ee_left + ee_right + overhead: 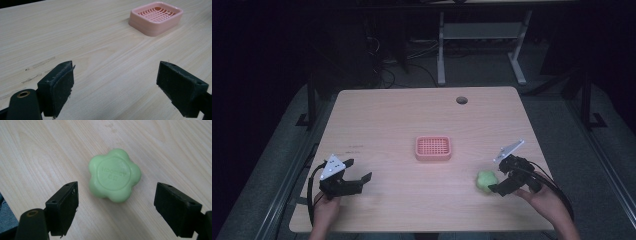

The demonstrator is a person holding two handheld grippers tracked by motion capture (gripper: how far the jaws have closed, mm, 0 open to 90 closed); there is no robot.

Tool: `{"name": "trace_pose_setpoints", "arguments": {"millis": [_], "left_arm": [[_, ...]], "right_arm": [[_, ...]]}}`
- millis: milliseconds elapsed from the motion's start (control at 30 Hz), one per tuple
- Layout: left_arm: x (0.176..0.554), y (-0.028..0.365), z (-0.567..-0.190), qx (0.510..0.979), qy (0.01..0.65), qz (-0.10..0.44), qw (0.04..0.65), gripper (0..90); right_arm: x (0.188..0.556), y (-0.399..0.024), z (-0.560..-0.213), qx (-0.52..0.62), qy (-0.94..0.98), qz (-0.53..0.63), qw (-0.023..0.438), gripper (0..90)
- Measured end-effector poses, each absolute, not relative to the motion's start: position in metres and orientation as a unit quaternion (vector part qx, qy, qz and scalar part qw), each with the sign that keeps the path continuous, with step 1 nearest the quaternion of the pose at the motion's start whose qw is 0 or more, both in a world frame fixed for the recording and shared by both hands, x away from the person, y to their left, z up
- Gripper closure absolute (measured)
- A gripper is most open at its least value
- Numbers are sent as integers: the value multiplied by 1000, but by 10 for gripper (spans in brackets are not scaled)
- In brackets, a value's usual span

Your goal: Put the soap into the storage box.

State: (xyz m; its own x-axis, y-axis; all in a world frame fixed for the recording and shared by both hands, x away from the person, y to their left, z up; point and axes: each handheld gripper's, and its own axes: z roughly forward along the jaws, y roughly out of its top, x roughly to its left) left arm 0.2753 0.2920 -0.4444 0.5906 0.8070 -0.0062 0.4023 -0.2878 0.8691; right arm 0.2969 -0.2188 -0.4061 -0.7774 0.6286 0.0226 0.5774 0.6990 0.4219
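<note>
Just beyond right hand-held gripper (115, 207), green soap (113, 178)

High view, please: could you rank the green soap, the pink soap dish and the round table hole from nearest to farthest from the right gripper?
1. Green soap, just left of the right gripper.
2. Pink soap dish, table centre.
3. Round table hole, far edge.

One green flower-shaped soap (486, 181) counted on table (402, 115). One pink slotted soap dish (433, 148) counted mid-table. Two grippers tallied: left gripper (360, 171), right gripper (495, 181). One round cable hole (461, 100) noted at far edge.
</note>
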Motion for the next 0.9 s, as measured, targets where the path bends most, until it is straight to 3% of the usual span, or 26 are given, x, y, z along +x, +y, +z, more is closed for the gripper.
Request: {"name": "trace_pose_setpoints", "arguments": {"millis": [900], "left_arm": [[275,293,-444,767,395,223,454,140]], "right_arm": [[319,-193,-426,313,934,165,42,192]]}}
